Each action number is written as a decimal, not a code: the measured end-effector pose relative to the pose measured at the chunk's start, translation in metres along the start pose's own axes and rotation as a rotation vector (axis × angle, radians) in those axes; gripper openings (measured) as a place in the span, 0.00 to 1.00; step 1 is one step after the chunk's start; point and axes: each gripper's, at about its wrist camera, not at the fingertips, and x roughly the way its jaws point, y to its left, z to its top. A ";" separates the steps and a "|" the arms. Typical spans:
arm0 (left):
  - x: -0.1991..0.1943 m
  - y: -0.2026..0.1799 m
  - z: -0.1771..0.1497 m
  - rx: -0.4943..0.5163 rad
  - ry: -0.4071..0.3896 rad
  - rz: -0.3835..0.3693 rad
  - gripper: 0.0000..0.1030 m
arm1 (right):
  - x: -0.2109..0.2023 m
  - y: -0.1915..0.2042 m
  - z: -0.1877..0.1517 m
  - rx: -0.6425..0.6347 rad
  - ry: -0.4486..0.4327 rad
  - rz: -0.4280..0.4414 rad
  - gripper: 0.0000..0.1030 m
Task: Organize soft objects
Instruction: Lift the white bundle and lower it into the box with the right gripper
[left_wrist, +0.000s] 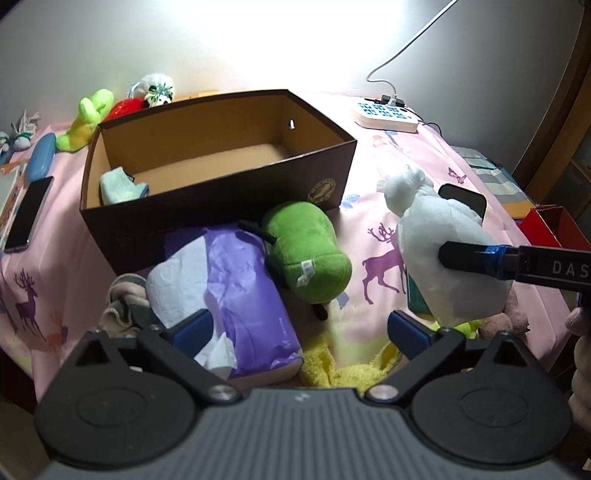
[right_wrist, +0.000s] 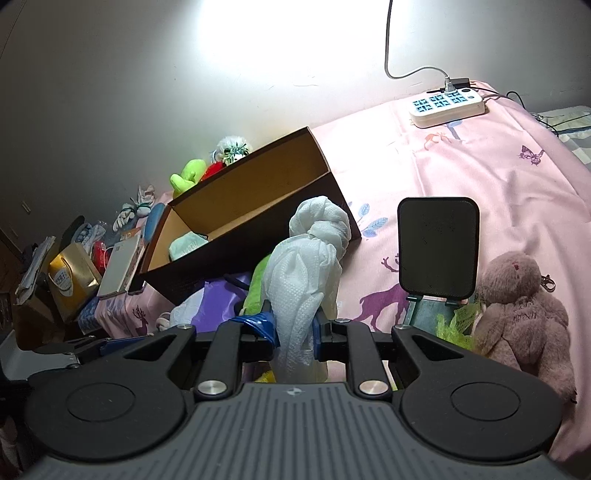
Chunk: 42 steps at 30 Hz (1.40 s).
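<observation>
- The right gripper (right_wrist: 294, 332) is clamped on a knotted white cloth bundle (right_wrist: 314, 254), which is lifted above the pink deer-print sheet (right_wrist: 480, 177) to the right of the brown cardboard box (left_wrist: 221, 192).
- The left gripper (left_wrist: 299, 328) hangs low with its fingers spread wide, holding nothing.
- The box is open-topped; a pale blue sock (left_wrist: 120, 186) lies in its near left corner, and the remaining floor is bare cardboard.
- Against the box's near wall lie a purple tissue pack (left_wrist: 236, 295) and a green plush toy (left_wrist: 306, 254), touching each other.
- Beyond the box's right end the sheet is open as far as the white power strip (left_wrist: 386, 116).
- A black stand (right_wrist: 437, 247) and a grey-pink teddy bear (right_wrist: 524, 314) sit right of the bundle; yellow fabric (left_wrist: 351, 369) lies below.
</observation>
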 end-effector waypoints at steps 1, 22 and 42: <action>0.000 0.001 0.002 0.001 -0.001 0.004 0.97 | -0.001 0.001 0.001 0.002 -0.004 0.005 0.00; -0.014 0.048 0.007 -0.181 0.035 0.272 0.99 | 0.037 0.065 0.065 -0.203 -0.006 0.219 0.00; -0.010 0.070 0.009 -0.369 0.119 0.528 0.99 | 0.170 0.099 0.133 -0.258 0.213 0.234 0.01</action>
